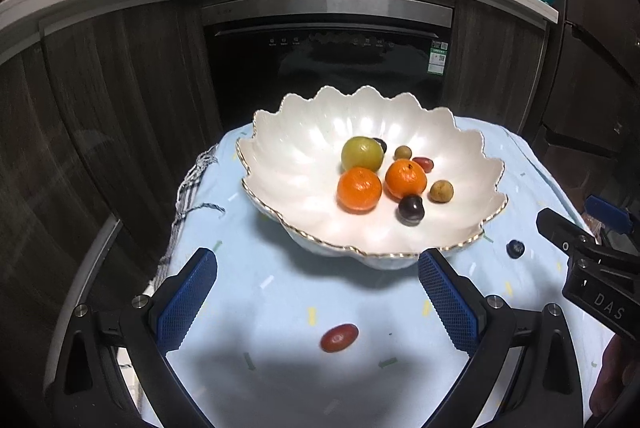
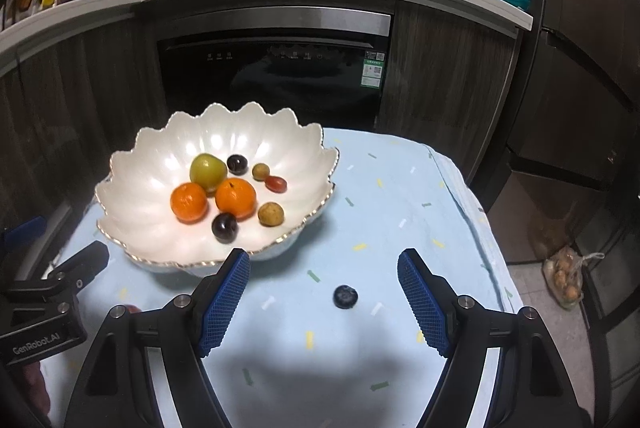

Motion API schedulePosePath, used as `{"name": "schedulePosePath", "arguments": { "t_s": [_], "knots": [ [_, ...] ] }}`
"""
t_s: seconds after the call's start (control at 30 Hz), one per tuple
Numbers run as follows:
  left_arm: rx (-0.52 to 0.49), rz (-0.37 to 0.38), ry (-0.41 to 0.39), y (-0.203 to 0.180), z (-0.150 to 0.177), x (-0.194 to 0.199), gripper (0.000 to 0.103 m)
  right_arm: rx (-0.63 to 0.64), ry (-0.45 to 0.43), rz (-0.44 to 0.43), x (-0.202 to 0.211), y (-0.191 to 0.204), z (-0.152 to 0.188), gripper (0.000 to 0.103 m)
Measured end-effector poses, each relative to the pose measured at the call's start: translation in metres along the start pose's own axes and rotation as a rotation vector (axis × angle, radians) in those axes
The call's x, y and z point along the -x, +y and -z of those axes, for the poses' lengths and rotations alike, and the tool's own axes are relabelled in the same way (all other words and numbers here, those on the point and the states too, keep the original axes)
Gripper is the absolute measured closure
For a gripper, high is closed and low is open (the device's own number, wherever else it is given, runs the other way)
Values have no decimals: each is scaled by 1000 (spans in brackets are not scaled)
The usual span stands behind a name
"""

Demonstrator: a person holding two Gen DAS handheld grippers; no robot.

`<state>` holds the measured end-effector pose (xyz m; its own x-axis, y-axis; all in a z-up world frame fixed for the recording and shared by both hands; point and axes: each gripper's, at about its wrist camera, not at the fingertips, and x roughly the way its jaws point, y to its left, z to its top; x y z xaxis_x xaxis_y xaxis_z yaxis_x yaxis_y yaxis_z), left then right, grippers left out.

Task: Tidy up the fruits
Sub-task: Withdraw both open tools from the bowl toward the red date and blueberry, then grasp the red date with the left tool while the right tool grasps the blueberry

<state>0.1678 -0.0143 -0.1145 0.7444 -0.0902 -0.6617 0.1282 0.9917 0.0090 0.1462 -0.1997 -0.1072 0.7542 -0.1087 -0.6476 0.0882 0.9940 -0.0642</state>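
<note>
Dark wood cabinets and a black built-in oven (image 1: 326,56) stood behind the small table, which was covered with a light blue cloth (image 2: 400,196) with small colored marks. I took the white scalloped bowl (image 1: 280,148) with the gold rim as my landmark; it sat on the cloth at the side toward the oven. Inside the bowl I saw two mandarins (image 1: 359,189), touching each other, with a green-yellow round fruit (image 1: 362,153) just behind them. One dark plum (image 1: 411,209) lay in front of the mandarins, and a second dark one (image 2: 237,164) was behind, beside the green fruit. Two small brown fruits (image 1: 441,191) and one red jujube (image 1: 423,163) lay at the right part of the bowl. Outside the bowl, two fruits remained on the cloth: a red jujube (image 1: 339,337) in front of the bowl, and a blueberry (image 2: 346,296) in front of it and to the right. I held the left gripper (image 1: 316,300) above the cloth in front of the bowl with its jaws wide apart and nothing between them; the red jujube lay below the gap, not touching the blue pads (image 1: 186,302). The right gripper (image 2: 323,298) was also wide and empty, and the blueberry lay on the cloth between its fingers, apart from both.
</note>
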Motion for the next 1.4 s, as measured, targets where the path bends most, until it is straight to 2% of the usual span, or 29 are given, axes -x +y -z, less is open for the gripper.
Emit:
{"name": "schedulePosePath", "arguments": {
  "t_s": [0.27,0.67,0.87,1.0,1.23,1.3,1.4],
  "knots": [
    [32,-14,19,-1,14,-10,1,13,-9,-1,-9,-1,13,26],
    [49,-31,50,-1,33,-26,2,15,38,-10,-32,-3,32,26],
    [53,-10,85,-2,37,-34,13,-4,67,-18,-45,-6,37,27],
    [50,1,112,-4,40,-38,23,-19,89,-20,-54,-9,37,32],
    [59,21,147,-5,46,-44,31,-57,126,-31,-70,-16,37,33],
    [63,27,156,-5,48,-45,33,-64,140,-40,-73,-17,37,39],
    [69,34,168,-5,48,-47,39,-72,160,-39,-79,-18,36,42]
  ]
}}
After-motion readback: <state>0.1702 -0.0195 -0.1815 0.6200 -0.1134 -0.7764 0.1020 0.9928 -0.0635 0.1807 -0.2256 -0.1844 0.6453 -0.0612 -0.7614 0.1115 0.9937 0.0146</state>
